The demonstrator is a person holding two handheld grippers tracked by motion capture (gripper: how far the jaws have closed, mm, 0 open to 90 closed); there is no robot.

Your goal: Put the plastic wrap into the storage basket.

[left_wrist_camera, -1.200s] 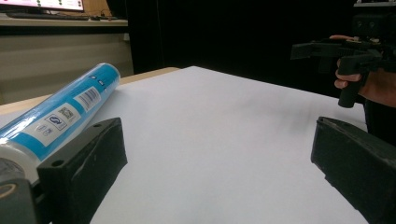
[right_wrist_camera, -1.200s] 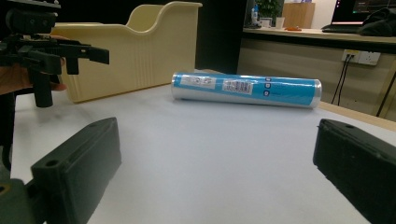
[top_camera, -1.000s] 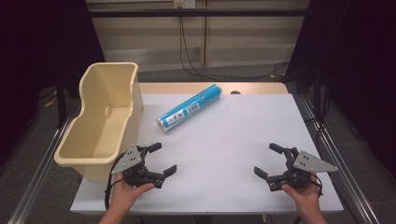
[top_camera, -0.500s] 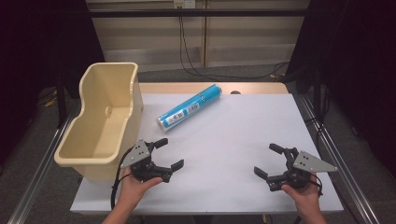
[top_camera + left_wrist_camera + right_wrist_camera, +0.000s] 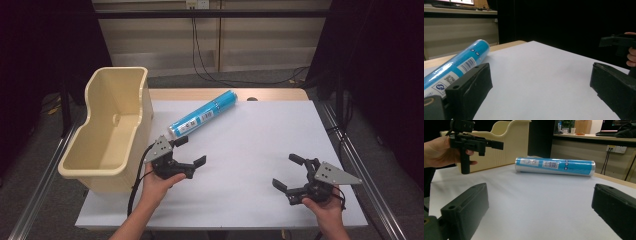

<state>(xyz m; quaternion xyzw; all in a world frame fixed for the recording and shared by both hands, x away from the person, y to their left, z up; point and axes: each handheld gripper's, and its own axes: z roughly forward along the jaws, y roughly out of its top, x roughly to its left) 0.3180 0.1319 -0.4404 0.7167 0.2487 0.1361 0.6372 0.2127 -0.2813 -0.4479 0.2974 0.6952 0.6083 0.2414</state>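
A blue cylindrical roll with a white label lies diagonally on the white table, near its far left. My left gripper is open just in front of the roll's near end, raised a little off the table. In the left gripper view the roll lies beside the left jaw, not between the jaws. My right gripper is open near the front right of the table, holding nothing. The right gripper view looks across the table at the roll and the left gripper.
A tall beige plastic bin stands at the table's left edge, close to my left hand. The white table top has a wooden strip at its far edge. Cables hang behind the table. Metal rails run along both sides.
My left gripper has moved forward and to the right, from the table's front left toward the near end of the blue roll. The right gripper has stayed put.
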